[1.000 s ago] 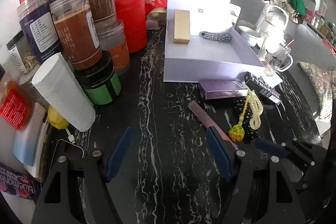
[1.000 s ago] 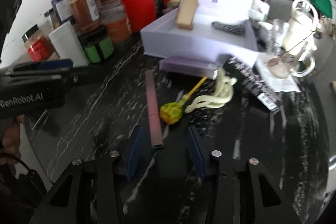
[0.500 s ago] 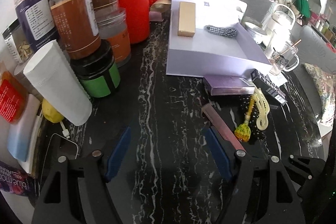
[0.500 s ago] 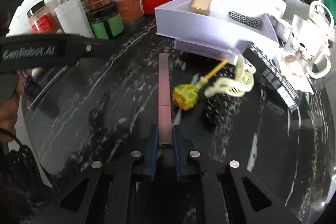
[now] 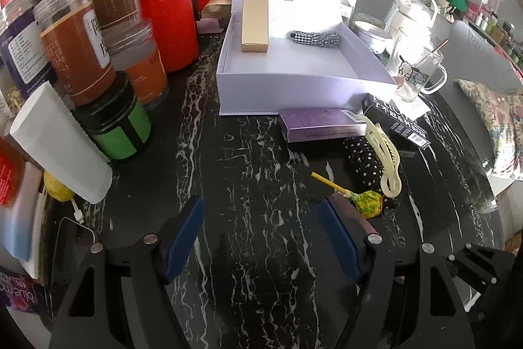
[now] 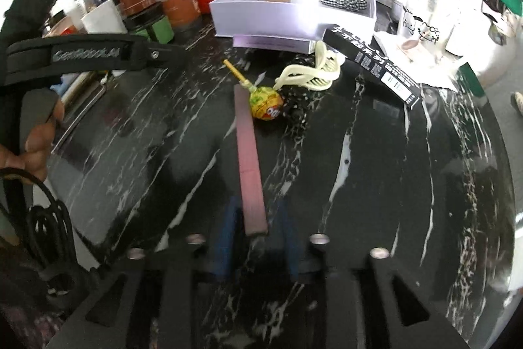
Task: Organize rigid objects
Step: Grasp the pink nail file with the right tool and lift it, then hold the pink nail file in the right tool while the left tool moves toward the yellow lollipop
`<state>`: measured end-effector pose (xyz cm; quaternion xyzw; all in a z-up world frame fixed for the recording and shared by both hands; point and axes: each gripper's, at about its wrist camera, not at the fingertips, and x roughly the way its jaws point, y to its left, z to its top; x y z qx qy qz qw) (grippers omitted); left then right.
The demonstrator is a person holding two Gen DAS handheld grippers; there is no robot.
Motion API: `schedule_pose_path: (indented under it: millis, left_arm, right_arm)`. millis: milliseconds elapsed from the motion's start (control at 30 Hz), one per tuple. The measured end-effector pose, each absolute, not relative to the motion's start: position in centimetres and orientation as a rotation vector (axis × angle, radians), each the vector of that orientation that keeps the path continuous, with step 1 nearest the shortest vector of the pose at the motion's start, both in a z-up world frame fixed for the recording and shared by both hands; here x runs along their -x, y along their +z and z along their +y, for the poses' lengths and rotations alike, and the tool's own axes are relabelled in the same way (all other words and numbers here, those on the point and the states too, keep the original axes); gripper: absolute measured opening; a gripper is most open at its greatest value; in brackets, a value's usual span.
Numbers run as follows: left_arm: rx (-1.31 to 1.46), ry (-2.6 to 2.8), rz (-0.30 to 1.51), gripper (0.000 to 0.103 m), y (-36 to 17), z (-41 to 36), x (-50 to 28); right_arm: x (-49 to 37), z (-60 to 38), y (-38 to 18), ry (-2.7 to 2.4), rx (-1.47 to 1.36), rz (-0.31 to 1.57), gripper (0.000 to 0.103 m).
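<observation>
A long pink bar (image 6: 250,159) lies on the black marble table (image 6: 376,172), its near end between the blue pads of my right gripper (image 6: 256,234). Those jaws are opening, with a gap on each side of the bar. A yellow-wrapped lollipop (image 6: 265,102) touches the bar's far end, beside a cream hair claw (image 6: 310,74). My left gripper (image 5: 261,231) hovers open over bare table, and the lollipop (image 5: 369,203) sits just past its right finger. The open lavender box (image 5: 294,77) holds a gold carton (image 5: 255,23) and a checked fabric piece (image 5: 315,38).
A purple carton (image 5: 320,123) and a black carton (image 5: 395,120) lie in front of the lavender box. Several jars, a red canister (image 5: 170,25) and a white roll (image 5: 62,143) crowd the left. A glass mug (image 5: 415,74) stands at right. A hand (image 6: 39,133) holds the left gripper.
The right gripper shut on the pink bar's near end, then its jaws parted again. The bar and lollipop slid together. The left gripper drifted slightly forward.
</observation>
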<state>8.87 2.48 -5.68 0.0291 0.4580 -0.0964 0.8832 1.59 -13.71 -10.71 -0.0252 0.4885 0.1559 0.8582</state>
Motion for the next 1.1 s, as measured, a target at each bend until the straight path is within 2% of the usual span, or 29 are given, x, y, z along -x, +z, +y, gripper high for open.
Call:
schedule_pose_path:
  millis: [167,200,233,800,1100]
  left_arm:
    - [-0.061,-0.174,0.955,0.073,-5.8,3.0,-9.3]
    - [-0.061,-0.17,0.956,0.073,-5.9,3.0,-9.5]
    - [-0.061,-0.165,0.958,0.073,-6.1,3.1,-9.6]
    - [-0.075,-0.334,1.023,0.073,-8.1,-1.5,-10.3]
    - [-0.118,-0.384,0.964,0.073,-6.3,-4.2,-9.7]
  right_arm:
    - [-3.1,-12.2,-10.8,0.356,0.081,1.001,0.031]
    - [-3.2,-11.7,-10.8,0.355,0.109,0.996,0.027]
    - [-3.2,-11.3,-10.8,0.353,0.137,0.989,0.013]
    - [0.0,-17.1,-6.4,0.338,-0.004,0.915,0.013]
    - [0.6,-19.4,-5.1,0.269,-0.003,0.886,0.013]
